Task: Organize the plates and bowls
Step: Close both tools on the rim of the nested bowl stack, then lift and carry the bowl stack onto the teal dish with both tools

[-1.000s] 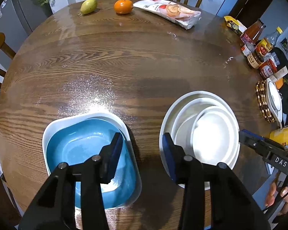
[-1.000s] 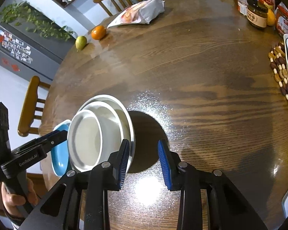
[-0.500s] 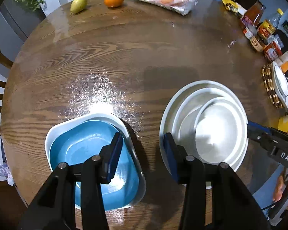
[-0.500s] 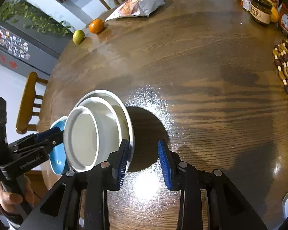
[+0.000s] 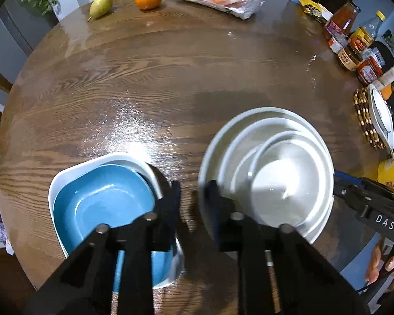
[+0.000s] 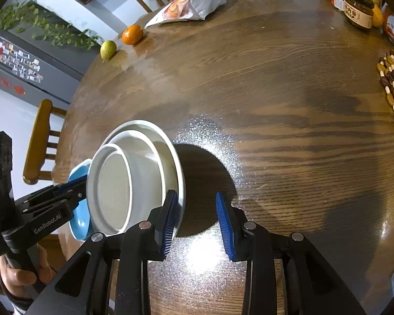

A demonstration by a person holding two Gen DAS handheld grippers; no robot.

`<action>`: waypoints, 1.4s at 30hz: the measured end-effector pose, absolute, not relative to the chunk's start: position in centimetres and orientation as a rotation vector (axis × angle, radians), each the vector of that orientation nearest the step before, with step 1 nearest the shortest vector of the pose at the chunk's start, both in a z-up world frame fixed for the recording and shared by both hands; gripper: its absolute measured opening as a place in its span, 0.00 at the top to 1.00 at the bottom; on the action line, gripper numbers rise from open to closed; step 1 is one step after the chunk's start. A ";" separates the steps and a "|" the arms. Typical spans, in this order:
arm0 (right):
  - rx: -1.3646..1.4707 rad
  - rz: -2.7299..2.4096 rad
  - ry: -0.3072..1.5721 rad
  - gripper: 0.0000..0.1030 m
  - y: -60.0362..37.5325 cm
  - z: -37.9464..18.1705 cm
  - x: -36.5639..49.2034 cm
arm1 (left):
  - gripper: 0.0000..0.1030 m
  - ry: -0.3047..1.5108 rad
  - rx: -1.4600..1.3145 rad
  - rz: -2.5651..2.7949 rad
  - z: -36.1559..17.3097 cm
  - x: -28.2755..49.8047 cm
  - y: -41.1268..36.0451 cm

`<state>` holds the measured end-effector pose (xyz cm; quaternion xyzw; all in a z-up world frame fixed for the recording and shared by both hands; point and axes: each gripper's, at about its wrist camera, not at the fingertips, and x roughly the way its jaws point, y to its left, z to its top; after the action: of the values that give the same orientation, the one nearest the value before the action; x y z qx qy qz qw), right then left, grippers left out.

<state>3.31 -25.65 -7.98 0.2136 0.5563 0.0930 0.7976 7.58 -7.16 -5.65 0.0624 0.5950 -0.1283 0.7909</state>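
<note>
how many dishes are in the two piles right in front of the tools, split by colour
blue: 1, the blue square dish
white: 4, the white square dish under it, plus the large plate, middle bowl and small bowl nested together
total: 5

Stack of three round white ceramic dishes [image 5: 265, 168]: wide plate beneath, two bowls nested inside, upright on the wooden counter [image 5: 155, 73]. Just beside it, apart: square blue bowl [image 5: 105, 210] nested in square white dish [image 5: 97, 165].
</note>
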 end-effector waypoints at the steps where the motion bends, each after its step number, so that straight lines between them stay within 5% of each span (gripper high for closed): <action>1: 0.453 0.202 1.191 0.73 -25.5 -7.9 3.3 | 0.96 1.274 0.143 -0.283 -5.6 7.4 -7.5; 4: 0.437 0.223 1.183 0.82 -24.9 -7.7 3.2 | 0.97 1.265 0.140 -0.273 -5.8 7.4 -7.8; 13: 0.424 0.240 1.162 0.88 -24.7 -7.5 3.1 | 0.97 1.238 0.114 -0.267 -5.8 7.2 -7.7; 42: 0.390 0.228 1.084 0.88 -23.0 -4.4 1.9 | 0.97 1.093 0.083 -0.229 -2.7 5.4 -5.8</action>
<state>1.88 -23.01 -4.39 0.1838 0.5115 0.1076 0.8325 5.42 -5.80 -2.68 0.0395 0.5183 -0.1085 0.8474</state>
